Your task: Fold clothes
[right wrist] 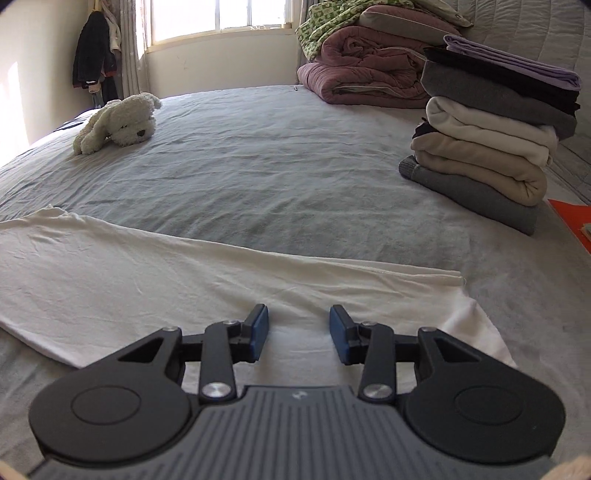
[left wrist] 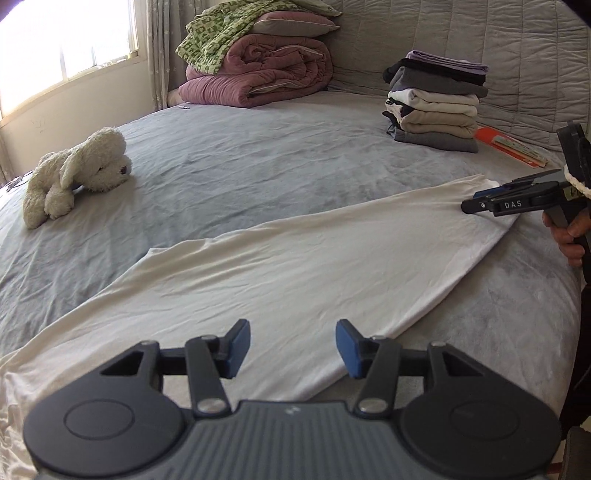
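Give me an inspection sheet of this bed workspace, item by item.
Surface: grey bed sheet, lightly wrinkled.
Job's things: white garment spread flat along the near edge; stack of folded clothes at the far right.
Clutter: plush dog, rolled pink quilt under a green patterned blanket, orange packet.
Grippers: left gripper and right gripper both open above the garment, holding nothing.
Cables: nothing seen.
Surroundings: bright window, dark clothes hanging in the corner.

1. The bed [left wrist: 258, 155] wears a wrinkled grey sheet.
2. A white garment [left wrist: 295, 266] lies spread flat near its front edge.
3. A plush dog [left wrist: 77, 173] rests far left.
4. Stacked folded clothes [left wrist: 436, 99] sit far right, beside an orange packet [left wrist: 509, 146].
5. Rolled pink bedding [left wrist: 258, 74] lies at the back.
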